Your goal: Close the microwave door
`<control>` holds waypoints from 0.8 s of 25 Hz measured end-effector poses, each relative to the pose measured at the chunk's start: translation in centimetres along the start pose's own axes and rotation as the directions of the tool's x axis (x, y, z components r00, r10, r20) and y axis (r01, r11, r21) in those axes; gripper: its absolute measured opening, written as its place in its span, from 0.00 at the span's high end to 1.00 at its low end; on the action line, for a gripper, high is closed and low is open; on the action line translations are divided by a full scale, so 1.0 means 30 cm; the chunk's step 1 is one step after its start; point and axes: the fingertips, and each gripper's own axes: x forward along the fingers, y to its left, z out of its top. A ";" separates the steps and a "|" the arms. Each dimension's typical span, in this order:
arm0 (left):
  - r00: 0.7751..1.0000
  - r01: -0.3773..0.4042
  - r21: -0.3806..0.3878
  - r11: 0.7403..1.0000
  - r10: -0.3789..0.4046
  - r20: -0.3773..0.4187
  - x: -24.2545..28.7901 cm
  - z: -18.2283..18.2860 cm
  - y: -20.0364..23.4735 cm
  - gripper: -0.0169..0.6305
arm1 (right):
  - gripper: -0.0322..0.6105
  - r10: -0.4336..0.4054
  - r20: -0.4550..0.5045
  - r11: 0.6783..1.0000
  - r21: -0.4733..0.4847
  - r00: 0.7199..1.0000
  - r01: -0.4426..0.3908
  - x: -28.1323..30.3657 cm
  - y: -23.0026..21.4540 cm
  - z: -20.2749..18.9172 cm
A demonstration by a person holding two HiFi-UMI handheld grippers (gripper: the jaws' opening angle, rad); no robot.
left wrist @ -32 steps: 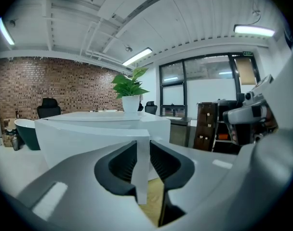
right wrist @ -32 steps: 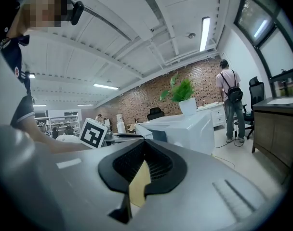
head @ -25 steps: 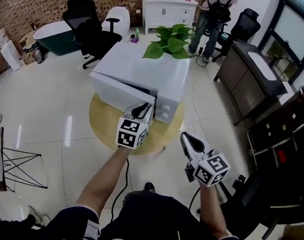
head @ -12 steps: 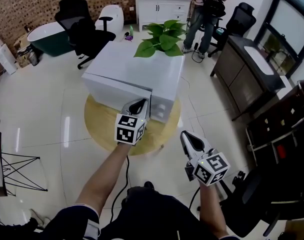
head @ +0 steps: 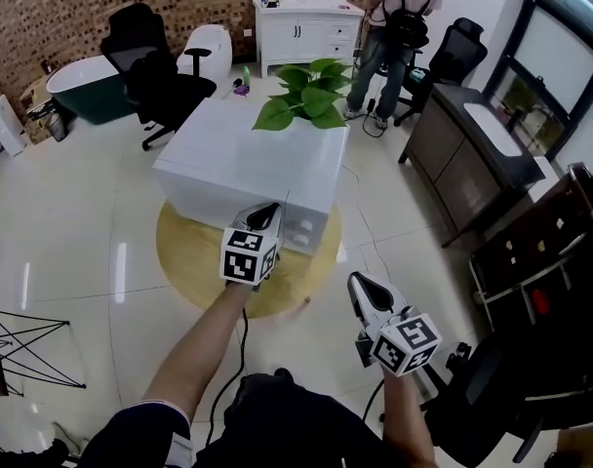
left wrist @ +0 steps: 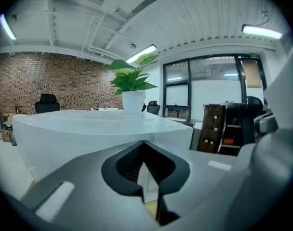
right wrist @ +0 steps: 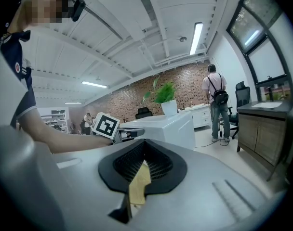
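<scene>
Head view shows the white microwave (head: 248, 154) on a round wooden table (head: 184, 256), with a potted plant (head: 301, 105) on its top; its door (head: 214, 195) looks flush or nearly flush with the front. The left gripper (head: 271, 208) sits at the door's free edge, just beside the knobs (head: 302, 228); its jaws are all but together with nothing between them, and are just beginning to part. The right gripper (head: 359, 283) hangs well back, jaws closed and empty. The door is likely stiff, light and glossy, so slippery to pinch; a flat push near the latch edge, far from the hinge, suits it best; pushing too hard could slide the microwave or shake the plant.
</scene>
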 end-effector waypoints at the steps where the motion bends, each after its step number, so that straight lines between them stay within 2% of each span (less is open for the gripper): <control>1: 1.000 -0.002 -0.004 1.000 0.002 0.004 -0.002 -0.002 0.000 0.95 | 0.95 -0.004 0.001 1.000 -0.001 1.000 0.004 -0.006 -0.002 0.001; 8: 1.000 0.000 -0.023 1.000 0.000 0.009 -0.014 0.003 -0.006 0.95 | 0.95 -0.013 0.009 1.000 -0.005 1.000 0.013 -0.034 0.000 0.009; 14: 0.998 0.061 -0.025 0.998 -0.061 0.024 -0.081 0.000 -0.095 0.95 | 0.95 0.010 0.014 1.000 -0.013 1.000 -0.010 -0.027 0.029 0.010; 20: 0.992 0.119 -0.012 0.993 -0.118 0.032 -0.200 0.000 -0.181 0.95 | 0.95 0.079 0.023 0.996 -0.031 0.997 -0.078 0.036 0.085 0.028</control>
